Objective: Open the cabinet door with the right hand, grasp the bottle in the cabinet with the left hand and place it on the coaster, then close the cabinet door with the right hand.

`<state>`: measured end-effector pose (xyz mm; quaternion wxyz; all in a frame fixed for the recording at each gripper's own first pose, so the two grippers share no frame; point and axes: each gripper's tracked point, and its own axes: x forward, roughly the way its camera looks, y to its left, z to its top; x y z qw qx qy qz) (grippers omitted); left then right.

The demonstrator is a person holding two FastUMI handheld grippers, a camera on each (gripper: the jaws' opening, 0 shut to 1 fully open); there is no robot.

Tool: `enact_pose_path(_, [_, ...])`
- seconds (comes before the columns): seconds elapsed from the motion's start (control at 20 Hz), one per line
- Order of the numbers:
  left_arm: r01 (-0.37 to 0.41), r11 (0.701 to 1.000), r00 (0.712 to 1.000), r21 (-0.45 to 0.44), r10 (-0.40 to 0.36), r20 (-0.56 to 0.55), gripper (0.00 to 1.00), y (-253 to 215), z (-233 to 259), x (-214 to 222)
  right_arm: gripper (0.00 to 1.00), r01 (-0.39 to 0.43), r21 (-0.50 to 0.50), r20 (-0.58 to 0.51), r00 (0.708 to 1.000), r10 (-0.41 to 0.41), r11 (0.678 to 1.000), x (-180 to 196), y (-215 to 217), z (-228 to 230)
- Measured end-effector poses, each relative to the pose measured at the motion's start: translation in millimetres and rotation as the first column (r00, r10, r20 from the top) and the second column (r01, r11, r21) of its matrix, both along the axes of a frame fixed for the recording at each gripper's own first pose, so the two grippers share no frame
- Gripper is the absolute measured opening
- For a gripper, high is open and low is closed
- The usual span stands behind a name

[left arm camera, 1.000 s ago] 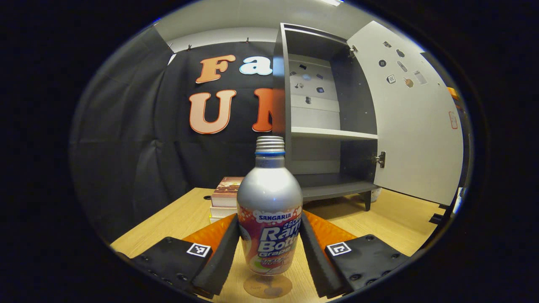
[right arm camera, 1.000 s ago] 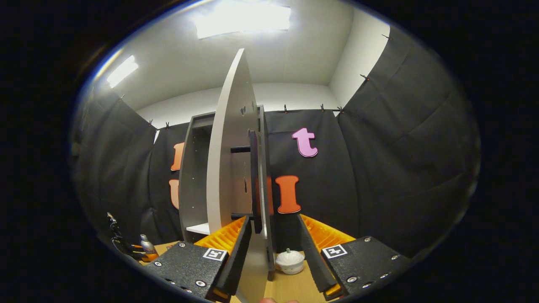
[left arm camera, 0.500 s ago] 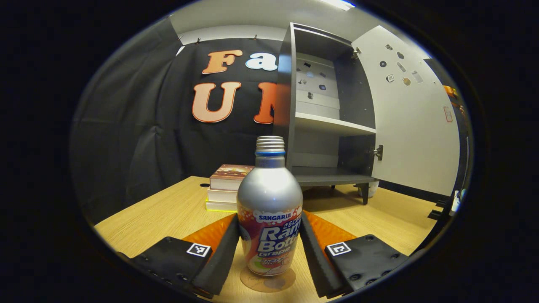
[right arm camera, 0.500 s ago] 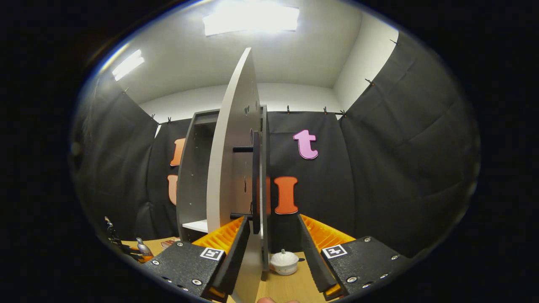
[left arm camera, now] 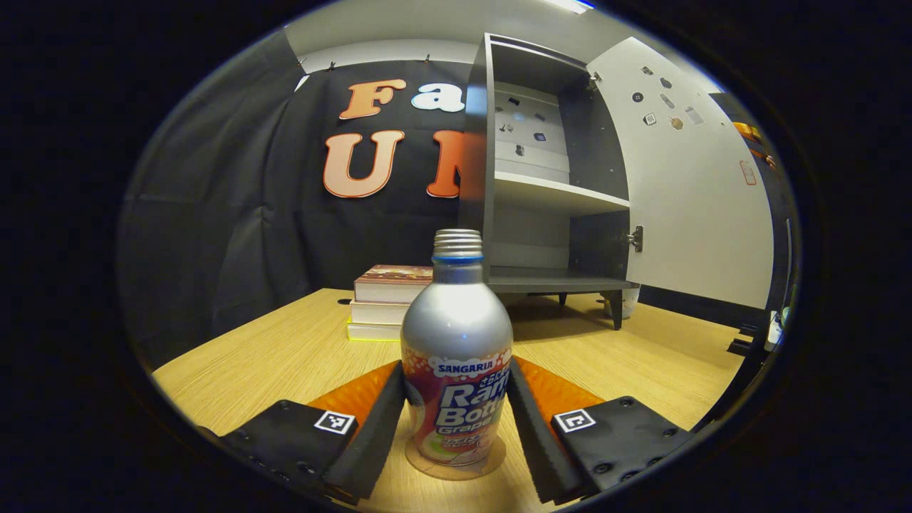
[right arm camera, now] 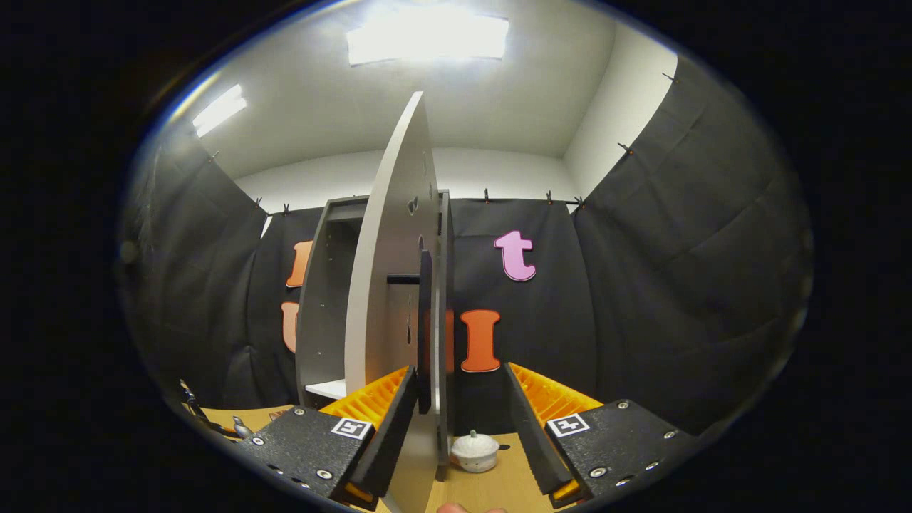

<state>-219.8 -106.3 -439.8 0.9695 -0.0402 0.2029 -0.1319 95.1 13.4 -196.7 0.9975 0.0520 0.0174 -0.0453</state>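
Note:
A silver bottle [left arm camera: 456, 335] with a screw cap stands upright on a round brown coaster [left arm camera: 491, 456] on the wooden table, seen in the left gripper view. My left gripper [left arm camera: 456, 377] is shut on the bottle's lower body, one finger against each side. The grey cabinet [left arm camera: 548, 203] stands open behind, its shelves bare and its white door [left arm camera: 698, 192] swung out to the right. In the right gripper view the door [right arm camera: 388, 285] is edge-on with its dark handle [right arm camera: 425, 328]. My right gripper [right arm camera: 459, 372] is open around the door's edge, which lies close to the left finger.
A stack of books [left arm camera: 388, 299] lies on the table [left arm camera: 285, 356] left of the cabinet. A small white lidded pot [right arm camera: 475, 450] sits on the table beyond the door's edge. Black cloth walls close in the booth.
The left gripper has come down with the bottle, which hung above the coaster and now rests on it. The right gripper has barely shifted at the door's edge.

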Motion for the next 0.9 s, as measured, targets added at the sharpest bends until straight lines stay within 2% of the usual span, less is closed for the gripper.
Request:
enact_pose_path(0.4, [0.028,0.997,1.000,0.069,-0.027,-0.013,0.88,1.0,10.0,-9.5,0.77,-0.026,0.032,0.010,1.000,0.025,0.999,6.0,-2.7,3.9])
enact_pose_path(0.5, [0.026,0.997,1.000,0.076,-0.025,-0.015,0.95,2.0,15.3,-12.6,0.77,-0.037,0.036,0.014,0.999,0.036,0.999,8.0,-1.5,4.3])
enact_pose_path(0.75, [0.005,0.996,1.000,0.092,-0.007,0.022,0.95,9.0,46.6,-12.1,0.79,-0.067,0.085,0.011,0.998,0.066,0.994,11.1,-4.7,3.6])
enact_pose_path(0.9, [0.001,0.994,0.999,0.106,-0.005,0.035,0.95,12.0,65.9,-6.3,0.80,-0.080,0.072,-0.002,0.997,0.080,0.994,14.4,-5.5,10.2])
